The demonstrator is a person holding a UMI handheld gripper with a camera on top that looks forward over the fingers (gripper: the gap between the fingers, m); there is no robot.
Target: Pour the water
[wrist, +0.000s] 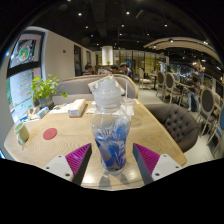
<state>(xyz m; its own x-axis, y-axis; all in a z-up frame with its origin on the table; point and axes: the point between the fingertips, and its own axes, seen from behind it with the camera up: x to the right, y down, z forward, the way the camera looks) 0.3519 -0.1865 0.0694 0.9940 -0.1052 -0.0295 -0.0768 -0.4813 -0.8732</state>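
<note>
You have the clear plastic water bottle with the blue label and white cap standing upright in the centre of the frame, between the 2 magenta pads of the gripper. The pads sit close against its lower sides, so the jaws look clamped on the bottle, though the contact itself is not sharp enough to be sure. Whether the bottle rests on the light wooden table or is already lifted, I cannot tell.

I judge this as the carrying step, before any pouring. No cup or glass is clearly visible; at the left of the frame there are only a round red coaster, a white box and a green potted plant. The cap seems to be on. Next you need to find the receiving vessel, keep the bottle upright while moving, and tilt slowly.
</note>
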